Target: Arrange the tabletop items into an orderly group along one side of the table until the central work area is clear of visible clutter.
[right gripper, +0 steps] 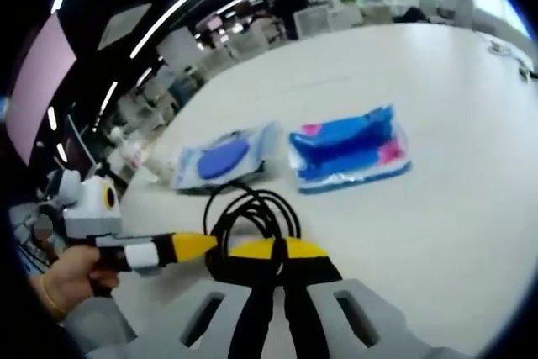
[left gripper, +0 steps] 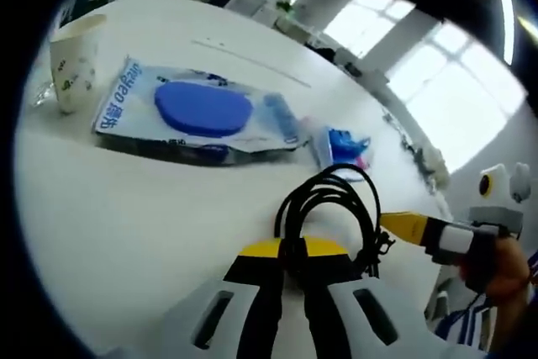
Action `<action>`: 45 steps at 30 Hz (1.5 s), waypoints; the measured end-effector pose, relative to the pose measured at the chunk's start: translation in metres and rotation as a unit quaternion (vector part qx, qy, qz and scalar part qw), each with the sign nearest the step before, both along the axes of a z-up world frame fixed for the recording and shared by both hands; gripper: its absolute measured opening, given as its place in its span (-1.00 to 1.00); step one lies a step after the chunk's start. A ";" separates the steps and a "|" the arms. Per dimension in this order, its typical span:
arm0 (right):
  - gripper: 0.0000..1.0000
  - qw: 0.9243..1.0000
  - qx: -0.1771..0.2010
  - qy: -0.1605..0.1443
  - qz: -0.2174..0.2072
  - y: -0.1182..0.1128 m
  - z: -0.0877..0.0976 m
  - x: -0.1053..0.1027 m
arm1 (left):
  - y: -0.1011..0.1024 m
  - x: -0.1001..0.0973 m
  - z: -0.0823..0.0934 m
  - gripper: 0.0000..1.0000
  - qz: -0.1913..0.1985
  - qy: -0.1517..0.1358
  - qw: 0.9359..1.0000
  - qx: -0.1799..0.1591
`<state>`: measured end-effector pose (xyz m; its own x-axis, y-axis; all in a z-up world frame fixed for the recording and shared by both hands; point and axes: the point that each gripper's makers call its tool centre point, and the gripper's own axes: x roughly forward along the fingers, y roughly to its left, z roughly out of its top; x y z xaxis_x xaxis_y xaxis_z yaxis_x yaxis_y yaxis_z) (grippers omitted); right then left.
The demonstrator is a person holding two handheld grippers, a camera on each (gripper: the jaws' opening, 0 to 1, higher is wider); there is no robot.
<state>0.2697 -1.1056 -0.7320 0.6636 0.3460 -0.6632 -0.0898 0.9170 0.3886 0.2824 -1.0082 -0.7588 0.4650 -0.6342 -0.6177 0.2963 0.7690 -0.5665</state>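
Both pairs of tongs meet on the same coiled black cable (left gripper: 332, 208): in the left gripper view the left tongs (left gripper: 290, 262) have their yellow-tipped jaws drawn close together with the cable strands running down between them, and the right tongs (left gripper: 412, 226) come in from the right with a yellow tip touching the loop's side. In the right gripper view the right tongs (right gripper: 282, 258) are likewise nearly closed on the strands of the cable (right gripper: 252, 212), while the left tongs (right gripper: 189, 245), held by a person's hand (right gripper: 71, 279), reach in from the left to the coil. Holding the bundle from two sides probably keeps its loops from springing apart, so it can be carried as one tidy thing to the edge group. The cable sits over the near part of the white worktop (left gripper: 126, 224). Further off lies a flat clear plastic packet with a blue oval pad inside (left gripper: 202, 111), beside a white paper cup with a small pattern (left gripper: 76, 60) that stands upright near the far edge; a second blue and pink plastic packet (right gripper: 349, 150) lies just beside the first one, apart from it. These still occupy the middle, so the clearing looks barely under way. The worktop is smooth, pale and glossy; around it is an open office with ceiling strip lights, large bright windows and other desks.
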 end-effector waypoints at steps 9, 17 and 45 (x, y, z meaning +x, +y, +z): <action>-1.00 1.000 -0.023 0.019 0.002 -0.005 -0.022 -0.005 | -0.001 0.000 -0.002 -0.85 -0.013 -0.023 1.000 0.013; -0.99 0.999 -0.039 0.018 0.013 -0.004 -0.023 -0.005 | 0.000 -0.002 -0.002 -0.83 -0.022 -0.043 0.998 0.028; 0.05 0.989 -0.078 -0.087 0.086 0.028 0.035 0.021 | 0.057 0.034 0.042 0.17 -0.001 -0.168 0.981 0.094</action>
